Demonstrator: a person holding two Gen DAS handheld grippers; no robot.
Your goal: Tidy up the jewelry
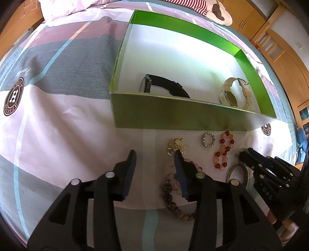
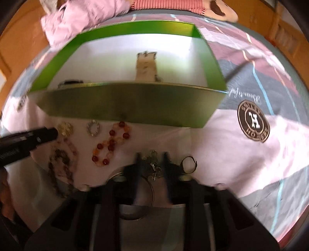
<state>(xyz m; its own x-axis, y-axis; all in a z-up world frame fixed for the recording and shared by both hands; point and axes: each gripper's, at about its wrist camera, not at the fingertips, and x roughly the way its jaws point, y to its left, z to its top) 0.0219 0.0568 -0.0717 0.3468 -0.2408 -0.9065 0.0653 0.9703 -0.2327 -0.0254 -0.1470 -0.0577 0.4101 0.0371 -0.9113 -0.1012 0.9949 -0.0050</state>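
A green box (image 1: 173, 114) on the bed holds a black watch (image 1: 164, 86) and a cream watch (image 1: 233, 92). In front of it lie a gold flower brooch (image 1: 176, 147), a silver ring (image 1: 208, 139), a red bead bracelet (image 1: 224, 152), a brown bead bracelet (image 1: 171, 200) and a metal bangle (image 1: 236, 173). My left gripper (image 1: 154, 154) is open, its right finger beside the brooch. My right gripper (image 2: 152, 156) is open around a silver chain piece (image 2: 153, 166), over the bangle (image 2: 135, 214). A dark ring (image 2: 189, 164) lies right of it.
The box (image 2: 127, 104) sits on a pink, grey and white bedspread (image 1: 58, 119) with round logo patches (image 2: 253, 121). A pink pillow (image 2: 81, 17) and a striped soft toy lie behind. Wooden cabinets (image 1: 270, 38) stand beyond the bed.
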